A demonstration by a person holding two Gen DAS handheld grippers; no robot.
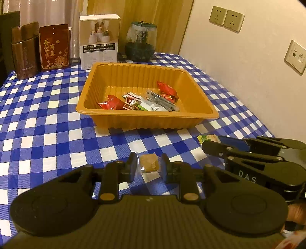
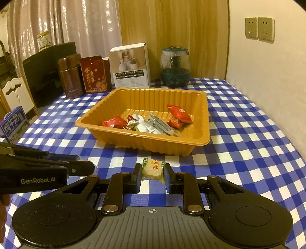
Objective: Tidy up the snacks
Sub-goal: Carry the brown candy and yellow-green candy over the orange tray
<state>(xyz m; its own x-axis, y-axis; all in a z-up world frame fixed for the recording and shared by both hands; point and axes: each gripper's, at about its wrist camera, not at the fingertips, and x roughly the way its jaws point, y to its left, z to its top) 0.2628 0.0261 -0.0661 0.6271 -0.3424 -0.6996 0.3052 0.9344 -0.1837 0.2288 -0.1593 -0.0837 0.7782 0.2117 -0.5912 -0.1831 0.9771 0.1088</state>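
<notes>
Left hand-held gripper [image 1: 149,166] low over the desk [image 1: 47,122], pads either side of a small brown pastry in clear wrap [image 1: 148,162]; pads touching or only just beside the wrapper, cannot tell which. To its right, right hand-held gripper [image 2: 153,174] pinching a little yellow-green wrapped candy [image 2: 153,169] across its short sides, just above or resting on the cloth. Both treats judged light and soft inside crinkly, slippery film: best taken across the firm middle, not by the loose sealed ends, with gentle pressure to avoid crushing. Beyond both, an orange ribbed plastic tray [image 1: 118,116] already holding several red and silver snack packets [image 1: 145,99]. Desk covered in a blue-and-white checked cloth, flat and smooth. Along the back edge, left to right: brown tin [image 1: 24,50], red gift box [image 1: 54,47], white product carton [image 1: 99,41], dark glass jar [image 1: 140,41]. Curtains behind, cream wall with sockets [image 1: 226,18] at right.
</notes>
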